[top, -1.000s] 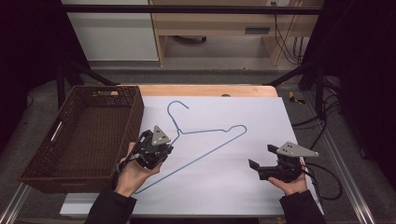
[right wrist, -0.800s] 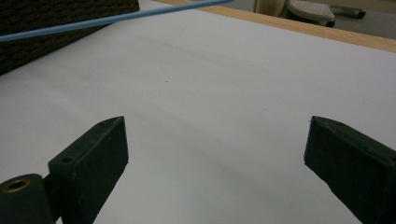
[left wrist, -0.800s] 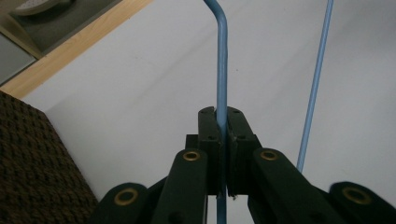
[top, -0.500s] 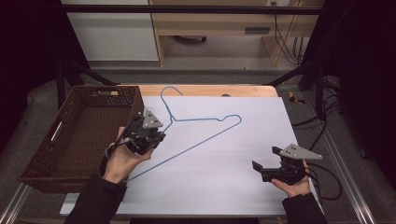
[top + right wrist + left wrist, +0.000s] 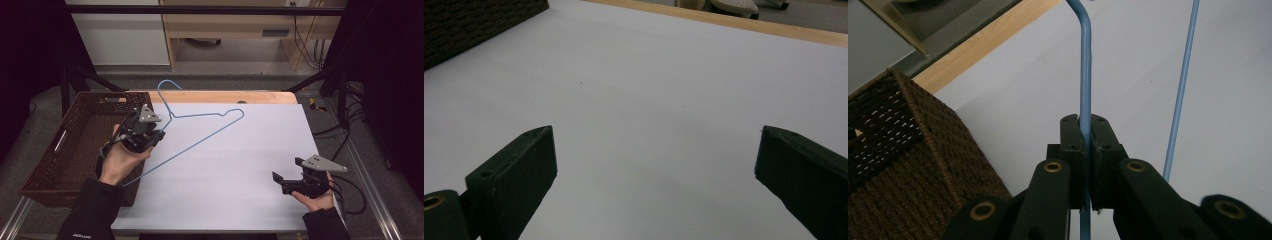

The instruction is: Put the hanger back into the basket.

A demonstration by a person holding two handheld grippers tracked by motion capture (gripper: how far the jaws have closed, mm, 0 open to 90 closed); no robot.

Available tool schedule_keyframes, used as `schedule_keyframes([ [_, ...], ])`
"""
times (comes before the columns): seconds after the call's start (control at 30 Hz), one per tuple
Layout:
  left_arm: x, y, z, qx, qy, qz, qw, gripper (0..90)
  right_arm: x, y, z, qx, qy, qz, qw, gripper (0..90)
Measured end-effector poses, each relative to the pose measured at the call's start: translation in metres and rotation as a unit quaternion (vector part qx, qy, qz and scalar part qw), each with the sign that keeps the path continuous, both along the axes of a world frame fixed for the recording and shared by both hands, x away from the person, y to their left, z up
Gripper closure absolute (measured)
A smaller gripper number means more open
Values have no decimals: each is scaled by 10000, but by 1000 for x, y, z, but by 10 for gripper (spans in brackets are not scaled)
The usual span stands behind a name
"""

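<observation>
A light blue wire hanger [image 5: 200,132] hangs lifted above the white table sheet [image 5: 240,165], hook toward the far edge. My left gripper [image 5: 156,134] is shut on the hanger's wire close to the hook's neck, at the basket's right side. In the left gripper view the two pads press together on the blue wire [image 5: 1085,100], and a second run of the hanger [image 5: 1180,90] slants to the right. My right gripper [image 5: 286,176] rests low at the near right of the sheet, jaws wide apart with nothing between the fingertips [image 5: 519,175].
A dark brown woven basket [image 5: 75,145] stands at the table's left side, right beside the left hand. The wooden table edge [image 5: 225,96] runs along the far side. Cables trail off the table's right edge [image 5: 350,192].
My left gripper has carried the hanger up, leftward and toward the far side, up against the basket's right side. The right gripper has stayed where it was.
</observation>
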State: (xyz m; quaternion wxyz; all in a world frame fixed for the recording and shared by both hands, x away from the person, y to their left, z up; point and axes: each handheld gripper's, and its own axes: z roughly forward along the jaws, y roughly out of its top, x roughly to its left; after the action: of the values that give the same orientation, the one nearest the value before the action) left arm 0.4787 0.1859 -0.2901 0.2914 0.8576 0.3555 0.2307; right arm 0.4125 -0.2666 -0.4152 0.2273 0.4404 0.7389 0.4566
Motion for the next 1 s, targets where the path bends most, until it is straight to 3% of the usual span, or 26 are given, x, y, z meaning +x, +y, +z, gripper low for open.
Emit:
schedule_keyframes([
  [0.5, 11, 40, 20, 39, -64, 441, 9990, 870, 0, 0, 0, -19, 3, 14, 10000, 36],
  [1.0, 16, 86, 33, 78, -109, 904, 9958, 870, 1, 0, -1, -9, 12, 27, 10000, 35],
])
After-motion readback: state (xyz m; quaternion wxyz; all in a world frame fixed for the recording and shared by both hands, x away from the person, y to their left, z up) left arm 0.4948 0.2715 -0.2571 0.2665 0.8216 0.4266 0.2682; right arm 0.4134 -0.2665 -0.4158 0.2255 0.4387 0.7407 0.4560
